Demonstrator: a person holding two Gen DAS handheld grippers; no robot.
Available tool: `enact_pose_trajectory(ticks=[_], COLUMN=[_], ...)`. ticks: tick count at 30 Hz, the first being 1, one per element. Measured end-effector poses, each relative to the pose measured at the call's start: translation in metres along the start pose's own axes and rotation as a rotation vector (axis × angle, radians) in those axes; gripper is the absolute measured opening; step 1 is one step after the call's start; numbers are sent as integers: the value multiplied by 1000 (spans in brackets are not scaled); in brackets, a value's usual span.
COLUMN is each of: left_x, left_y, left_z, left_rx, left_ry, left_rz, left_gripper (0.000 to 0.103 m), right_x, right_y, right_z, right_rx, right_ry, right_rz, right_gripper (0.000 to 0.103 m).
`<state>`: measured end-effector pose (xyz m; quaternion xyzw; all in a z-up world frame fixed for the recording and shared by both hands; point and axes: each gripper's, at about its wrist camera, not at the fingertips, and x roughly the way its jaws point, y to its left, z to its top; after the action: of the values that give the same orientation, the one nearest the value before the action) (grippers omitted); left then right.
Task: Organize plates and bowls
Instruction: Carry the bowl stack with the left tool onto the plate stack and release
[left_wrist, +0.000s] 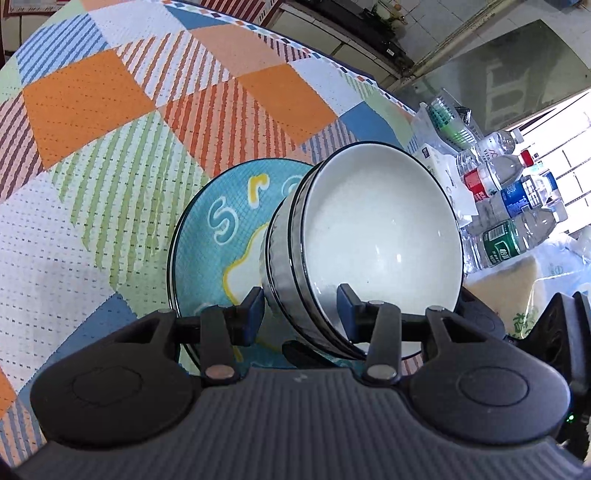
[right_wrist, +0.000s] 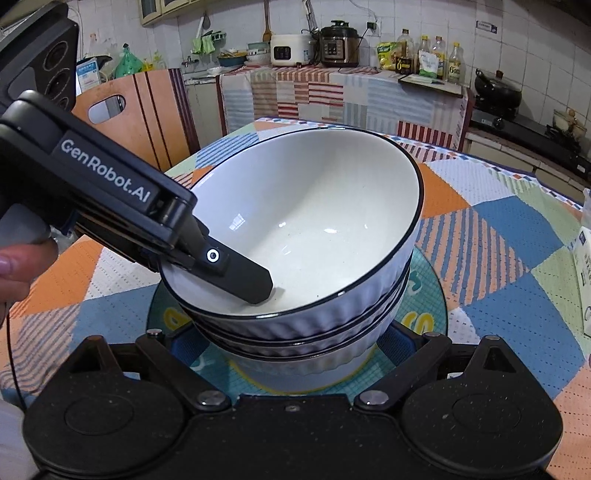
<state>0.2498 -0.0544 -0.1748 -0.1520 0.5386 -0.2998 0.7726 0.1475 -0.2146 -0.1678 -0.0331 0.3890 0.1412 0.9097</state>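
Observation:
A stack of white ribbed bowls with dark rims (right_wrist: 310, 236) stands on a blue patterned plate (right_wrist: 424, 314) on the quilted table. My left gripper (left_wrist: 301, 304) straddles the rims of the stacked bowls (left_wrist: 376, 229), one finger inside the top bowl and one outside; whether it grips is unclear. The top bowl sits tilted. It also shows in the right wrist view, with one finger (right_wrist: 243, 275) inside the bowl. My right gripper (right_wrist: 291, 343) is open, its fingers on either side of the stack's base, just above the plate (left_wrist: 221, 229).
The patchwork tablecloth (left_wrist: 110, 147) covers the table. Several plastic water bottles (left_wrist: 513, 206) and bags lie beyond the table's right side. A wooden chair (right_wrist: 147, 110) and a kitchen counter with cookers (right_wrist: 332, 44) stand behind the table. A white carton (right_wrist: 583, 273) is at the right.

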Motion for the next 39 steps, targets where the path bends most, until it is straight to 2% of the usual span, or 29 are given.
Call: enact_pose_trajectory(ticks=[10,16,24,29,35,39], left_x=[0,1,-9,-31,-74,-112], left_y=[-9,-8,-19,-22,-39,-71], left_z=[-6,-9,-13,-19,-28,-29], left_rx=[55,43,73,44,59,140], left_ry=[-25,-37,-92,-143,-240,-303], left_rz=[22,14,78,84,127,226], left_gripper=[43,46,53,55,55,55], right_x=[-1,1,-5,-26,-62,-94], right_y=[1,4,9,10,10,10], right_z=[-7,-7,-9,-12,-15,-14], right_rx=[9,6,20,56,72,91], right_ry=[-12,-11,-11,-52,-97,-111], right_rz=[-7,-26,-60,-56,-59,-77], right_gripper=[98,98,97,97,97,97])
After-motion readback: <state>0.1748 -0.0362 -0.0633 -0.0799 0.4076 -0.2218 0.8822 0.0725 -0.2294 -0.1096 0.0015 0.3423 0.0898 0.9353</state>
